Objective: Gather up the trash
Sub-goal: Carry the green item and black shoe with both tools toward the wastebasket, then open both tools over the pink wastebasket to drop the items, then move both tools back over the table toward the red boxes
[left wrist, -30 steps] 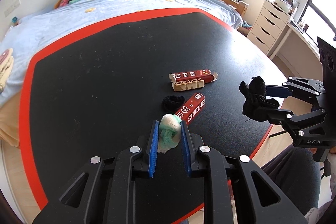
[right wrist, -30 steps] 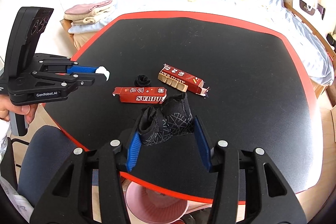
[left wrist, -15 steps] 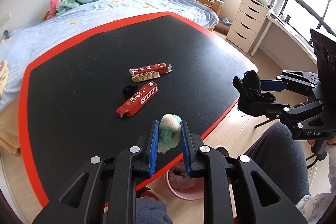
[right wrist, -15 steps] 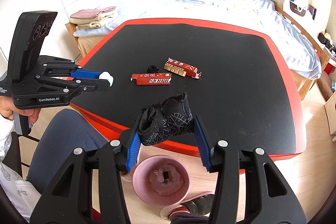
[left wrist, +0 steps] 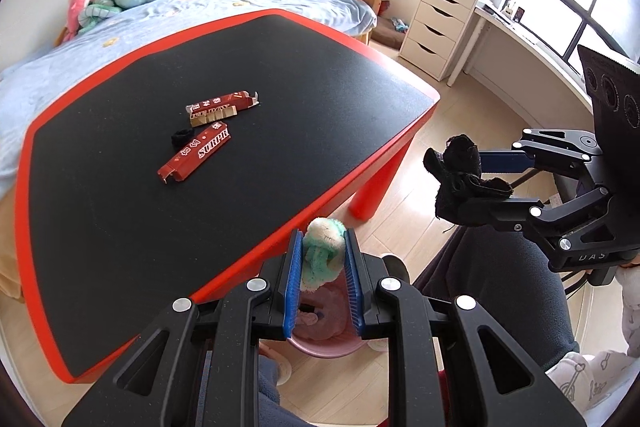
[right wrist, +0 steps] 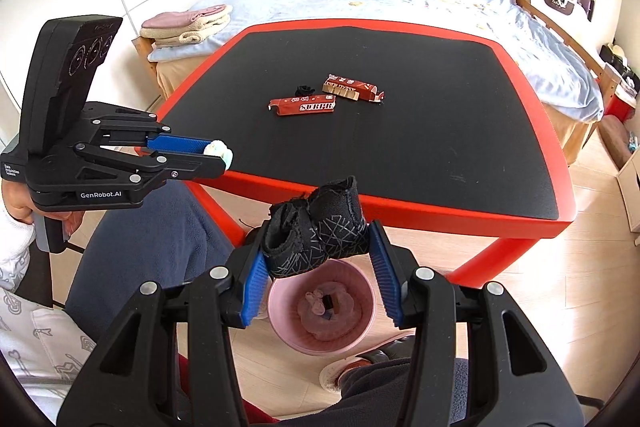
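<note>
Both claws have drawn back off the tabletop (right wrist: 460, 219) to hang above the pink bin (right wrist: 362, 311). The left claw (left wrist: 322, 259) pinches a soft, light tissue wad (left wrist: 323, 247); the right claw (right wrist: 316, 259) clamps a floppy black cloth (right wrist: 320, 231). Far: two stiff, light red boxes (right wrist: 304, 106), best gripped across their narrow sides.

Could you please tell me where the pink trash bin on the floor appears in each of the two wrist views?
Left wrist view: the pink trash bin sits at bottom centre, mostly hidden behind the left tool and the white-and-green wad it grips.
Right wrist view: the bin is at lower centre, in front of the table, below the black cloth in the right tool.
Shared landmark: the red-edged black table.
</note>
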Demonstrator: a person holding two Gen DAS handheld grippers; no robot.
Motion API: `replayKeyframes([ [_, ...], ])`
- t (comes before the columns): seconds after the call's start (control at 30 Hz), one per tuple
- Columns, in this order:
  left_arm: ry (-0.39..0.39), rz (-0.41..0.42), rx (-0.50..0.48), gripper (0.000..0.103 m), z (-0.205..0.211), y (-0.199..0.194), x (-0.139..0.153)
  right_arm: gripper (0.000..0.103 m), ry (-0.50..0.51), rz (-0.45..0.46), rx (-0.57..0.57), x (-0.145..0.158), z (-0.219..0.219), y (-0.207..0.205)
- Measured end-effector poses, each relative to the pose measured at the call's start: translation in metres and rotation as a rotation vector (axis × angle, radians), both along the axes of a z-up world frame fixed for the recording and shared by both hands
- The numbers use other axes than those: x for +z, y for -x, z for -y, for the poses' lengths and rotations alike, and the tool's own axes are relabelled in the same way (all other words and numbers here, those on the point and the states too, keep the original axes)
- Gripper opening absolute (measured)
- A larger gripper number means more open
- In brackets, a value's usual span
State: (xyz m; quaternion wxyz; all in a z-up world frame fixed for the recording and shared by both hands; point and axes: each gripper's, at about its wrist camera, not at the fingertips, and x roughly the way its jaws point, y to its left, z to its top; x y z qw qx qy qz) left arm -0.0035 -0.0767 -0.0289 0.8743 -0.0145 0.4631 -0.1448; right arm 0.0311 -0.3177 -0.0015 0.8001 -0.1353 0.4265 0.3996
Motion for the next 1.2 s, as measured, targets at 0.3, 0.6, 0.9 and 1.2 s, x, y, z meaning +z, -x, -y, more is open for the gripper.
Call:
replayKeyframes([
  [0.3, 0.009, -0.025, -0.029, 0.020, 0.016, 0.016, -0.012, 0.048, 0.001, -0.030, 0.001, -0.011, 0.007, 0.014],
  [0.6, 0.019, -0.030, -0.040, 0.022, 0.021, 0.017, -0.013, 0.052, -0.013, -0.039, 0.000, -0.011, 0.009, 0.014],
  [0.9, -0.001, -0.003, 0.012, 0.090, 0.014, 0.014, -0.012, 0.095, -0.003, -0.044, -0.033, -0.014, 0.014, 0.008],
  [1.2, -0.008, 0.001, 0.043, 0.095, 0.004, 0.017, -0.011, 0.098, 0.000, -0.055, -0.040, -0.017, 0.011, 0.006],
])
